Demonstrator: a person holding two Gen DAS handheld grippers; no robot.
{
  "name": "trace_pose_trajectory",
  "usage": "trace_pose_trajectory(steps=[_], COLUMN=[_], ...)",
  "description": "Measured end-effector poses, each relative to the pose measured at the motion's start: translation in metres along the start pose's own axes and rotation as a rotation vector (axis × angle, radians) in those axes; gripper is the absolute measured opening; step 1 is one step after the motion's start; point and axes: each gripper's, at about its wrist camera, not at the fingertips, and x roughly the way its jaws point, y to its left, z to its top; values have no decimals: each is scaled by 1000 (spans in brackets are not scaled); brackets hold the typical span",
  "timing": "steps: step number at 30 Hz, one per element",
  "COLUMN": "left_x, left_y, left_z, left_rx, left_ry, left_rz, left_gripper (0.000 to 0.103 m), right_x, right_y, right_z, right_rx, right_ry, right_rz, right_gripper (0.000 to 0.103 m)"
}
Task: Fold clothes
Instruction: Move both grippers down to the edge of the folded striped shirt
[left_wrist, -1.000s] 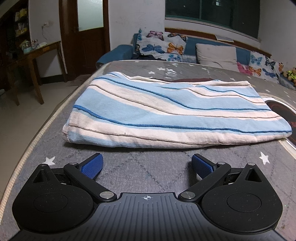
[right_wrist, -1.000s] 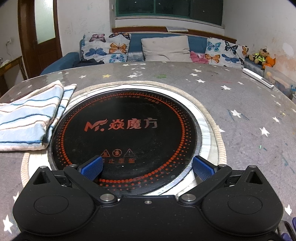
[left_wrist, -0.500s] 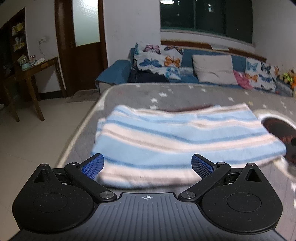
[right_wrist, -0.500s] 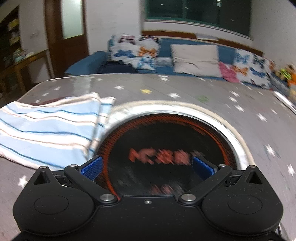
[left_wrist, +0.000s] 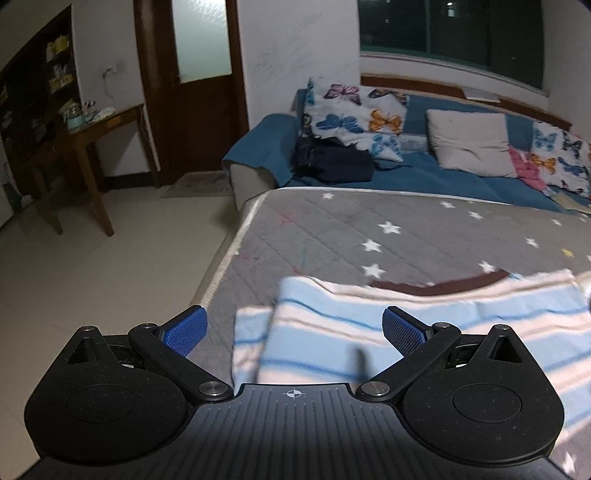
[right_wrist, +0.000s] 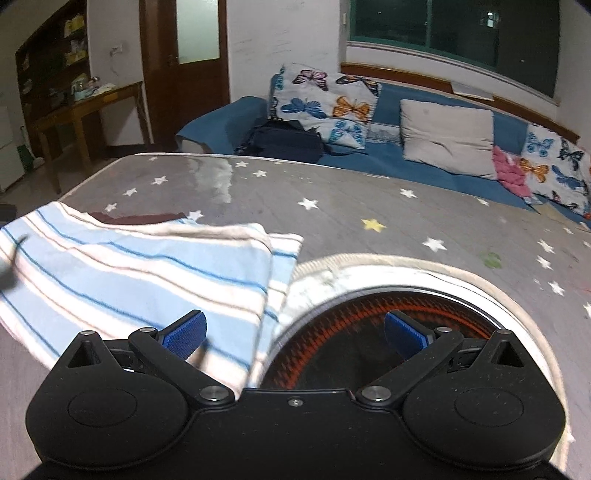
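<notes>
A folded blue-and-cream striped garment (left_wrist: 424, 328) lies on the grey star-patterned table cover (left_wrist: 406, 236). My left gripper (left_wrist: 293, 330) is open and empty, raised above the garment's left end near the table's left edge. In the right wrist view the same garment (right_wrist: 129, 273) lies to the left, its right edge touching the round cooktop's rim. My right gripper (right_wrist: 295, 330) is open and empty, above the garment's right edge and the cooktop.
A round black induction cooktop (right_wrist: 369, 332) with red dots and a white rim is set in the table. A dark red patch (left_wrist: 436, 284) shows behind the garment. A blue sofa (left_wrist: 406, 173) with cushions stands beyond the table; a wooden side table (left_wrist: 92, 147) stands left.
Both grippers have risen and moved forward over the table. The left one now hangs over the garment's left end, the right one has shifted left toward the garment's right edge. The garment lies unmoved.
</notes>
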Motion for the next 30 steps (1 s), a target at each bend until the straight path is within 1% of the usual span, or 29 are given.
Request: trace_pose_trajectory(steps=[1, 2, 6, 8, 10, 12, 13, 14, 15, 19, 22, 24, 26, 28, 30], left_x=[6, 12, 24, 29, 35, 39, 43, 45, 47, 50, 53, 54, 54, 58, 58], left_y=[1, 1, 4, 3, 2, 1, 0, -1, 0, 2, 2, 4, 6, 2, 2], left_z=[2, 4, 11, 12, 13, 13, 15, 15, 15, 11, 8, 7, 6, 9, 8], left_rx=[-4, -8, -2, 2, 12, 25, 38, 44, 46, 51, 57, 48, 36, 35, 33], left_ry=[7, 13, 26, 29, 34, 41, 53, 61, 69, 78, 92, 99, 103, 105, 107], left_rz=[5, 10, 19, 17, 20, 25, 28, 27, 26, 20, 22, 15, 3, -3, -12], left_gripper=[103, 103, 102, 102, 100, 93, 90, 84, 79, 76, 69, 62, 59, 54, 46], right_x=[4, 9, 23, 30, 35, 39, 44, 46, 48, 54, 59, 59, 59, 59, 61], right_y=[1, 1, 3, 4, 5, 6, 8, 9, 10, 17, 18, 19, 20, 20, 21], right_z=[2, 4, 10, 13, 16, 19, 21, 22, 23, 24, 27, 27, 28, 28, 29], right_rx=[0, 0, 2, 5, 15, 19, 19, 21, 23, 14, 12, 12, 9, 6, 4], right_ry=[3, 7, 18, 16, 20, 22, 25, 27, 30, 35, 42, 41, 42, 42, 44], right_rz=[5, 11, 23, 32, 48, 56, 65, 76, 83, 89, 96, 96, 94, 94, 94], right_gripper=[103, 100, 99, 93, 91, 89, 85, 82, 81, 73, 69, 64, 62, 60, 59])
